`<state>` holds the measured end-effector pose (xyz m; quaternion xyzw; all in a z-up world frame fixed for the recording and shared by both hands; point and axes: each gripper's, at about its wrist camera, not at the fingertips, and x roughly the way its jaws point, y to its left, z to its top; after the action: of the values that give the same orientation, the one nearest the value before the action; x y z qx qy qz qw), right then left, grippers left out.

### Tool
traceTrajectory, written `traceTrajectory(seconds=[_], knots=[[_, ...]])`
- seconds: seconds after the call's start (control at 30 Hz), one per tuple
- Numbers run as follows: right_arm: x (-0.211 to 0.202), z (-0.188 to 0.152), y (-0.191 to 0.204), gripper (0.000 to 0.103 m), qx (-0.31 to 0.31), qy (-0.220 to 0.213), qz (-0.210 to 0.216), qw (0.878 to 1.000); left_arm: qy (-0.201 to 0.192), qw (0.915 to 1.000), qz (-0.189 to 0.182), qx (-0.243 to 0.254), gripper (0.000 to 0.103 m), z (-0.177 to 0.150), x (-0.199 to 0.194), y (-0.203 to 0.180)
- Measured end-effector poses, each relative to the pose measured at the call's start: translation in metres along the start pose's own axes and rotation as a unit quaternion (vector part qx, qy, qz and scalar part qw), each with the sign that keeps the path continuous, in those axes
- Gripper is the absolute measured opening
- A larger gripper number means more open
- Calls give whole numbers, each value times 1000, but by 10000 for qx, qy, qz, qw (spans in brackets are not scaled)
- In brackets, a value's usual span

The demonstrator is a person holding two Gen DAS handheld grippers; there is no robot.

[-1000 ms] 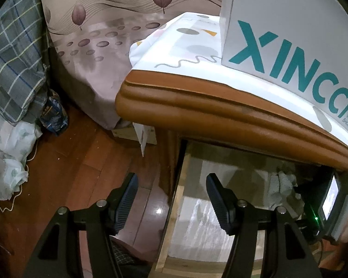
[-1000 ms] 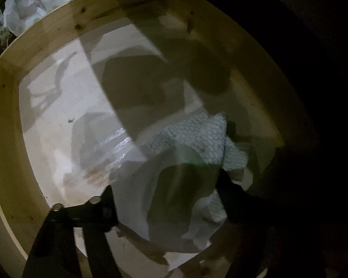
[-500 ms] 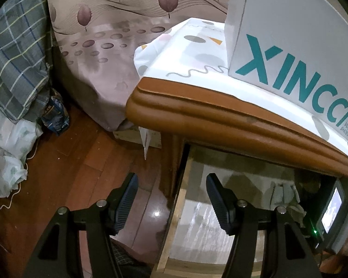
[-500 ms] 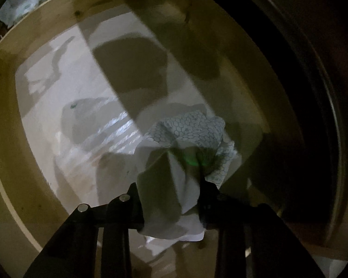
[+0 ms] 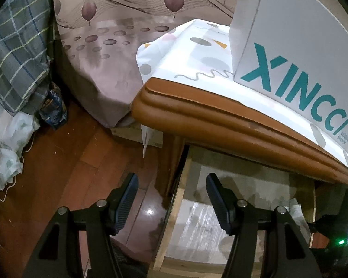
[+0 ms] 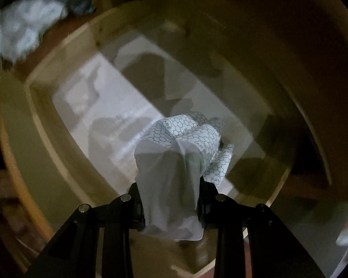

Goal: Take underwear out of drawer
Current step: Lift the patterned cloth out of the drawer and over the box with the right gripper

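My right gripper [image 6: 170, 194] is shut on the white underwear [image 6: 181, 153] with a hexagon print and holds it bunched above the open wooden drawer [image 6: 14, 143]. The drawer's pale lined floor [image 6: 85, 92] lies below it. My left gripper [image 5: 171, 199] is open and empty, hovering over the drawer's left wall [image 5: 171, 213] beside the nightstand's brown top edge [image 5: 220, 115]. A bit of the underwear [image 5: 297, 208] and the right gripper's body show at the far right of the left wrist view.
A white XINCCI box [image 5: 301, 53] stands on the patterned cloth [image 5: 192, 53] on the nightstand. A bed with a leaf-print sheet [image 5: 109, 53] is behind. Plaid bedding [image 5: 16, 53] and white bags [image 5: 4, 143] lie on the red wood floor [image 5: 69, 173].
My right gripper closed on the underwear and lifted it up off the drawer floor. My left gripper drifted slightly and stayed open.
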<state>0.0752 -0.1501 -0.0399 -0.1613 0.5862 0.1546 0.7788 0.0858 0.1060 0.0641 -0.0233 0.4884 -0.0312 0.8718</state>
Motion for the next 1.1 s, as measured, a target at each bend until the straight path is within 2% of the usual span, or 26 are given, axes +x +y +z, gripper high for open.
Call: traceTrajectory(seconds=[0.13, 0.23, 0.27, 0.4, 0.63, 1.1], knots=[[-18, -10, -1, 29, 835, -316, 184, 9958, 6, 10000, -28, -22, 63, 0, -1, 1], [-33, -10, -1, 29, 1414, -537, 339, 9879, -43, 10000, 17, 48, 63, 0, -2, 0], [-26, -10, 1, 29, 1592, -644, 369, 9845, -43, 10000, 24, 72, 63, 0, -3, -1], [-43, -15, 3, 29, 2068, -914, 507, 9728, -65, 9998, -45, 197, 63, -3, -5, -8], [-92, -17, 13, 29, 2032, -1300, 405, 9696, -176, 9978, -96, 631, 63, -8, -11, -26], [-222, -2, 11, 29, 1641, -2343, -176, 9580, -363, 9896, 78, 1391, 63, -22, -18, -58]])
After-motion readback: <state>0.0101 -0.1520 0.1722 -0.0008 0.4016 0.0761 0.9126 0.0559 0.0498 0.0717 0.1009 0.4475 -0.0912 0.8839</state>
